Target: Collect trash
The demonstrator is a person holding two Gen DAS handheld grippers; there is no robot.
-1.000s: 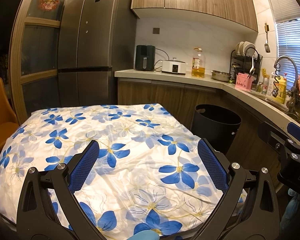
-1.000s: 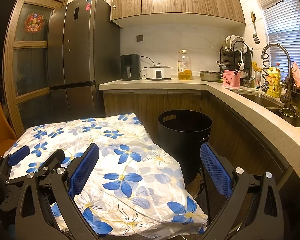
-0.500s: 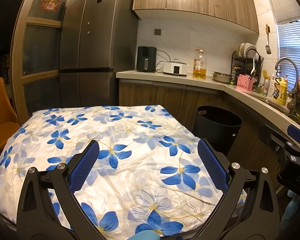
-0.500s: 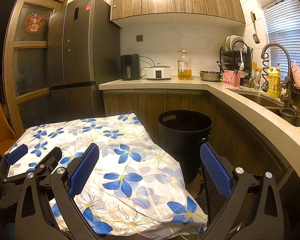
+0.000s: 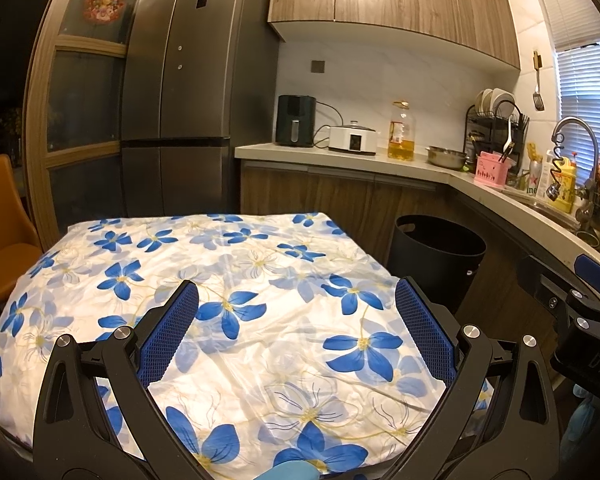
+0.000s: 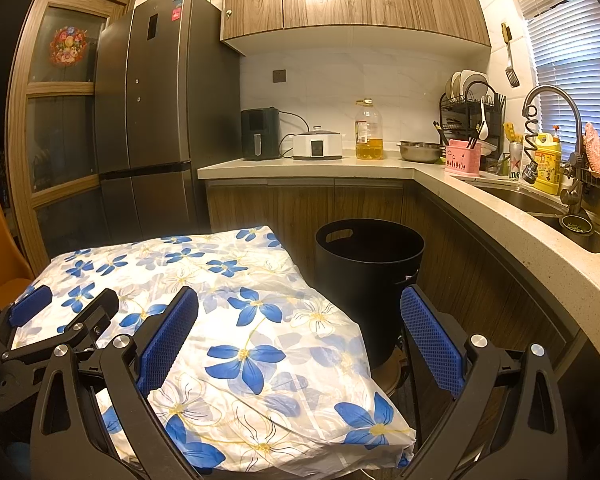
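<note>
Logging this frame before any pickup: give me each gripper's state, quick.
Left gripper: open, holding nothing, above the white tablecloth with blue flowers.
Right gripper: open, holding nothing, near the round black plastic bin.

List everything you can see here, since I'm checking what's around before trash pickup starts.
tablecloth: 1, white with blue flowers, covering table
bin: 1, black, floor beside table
fridge: 1, dark grey, back left
air fryer: 1, black, counter
cooker: 1, white, counter
oil bottle: 1, yellow, counter
bowl: 1, steel, counter
caddy: 1, pink, near sink
chair: 1, orange, left
left gripper: black, blue pads, open
right gripper: same, open
</note>
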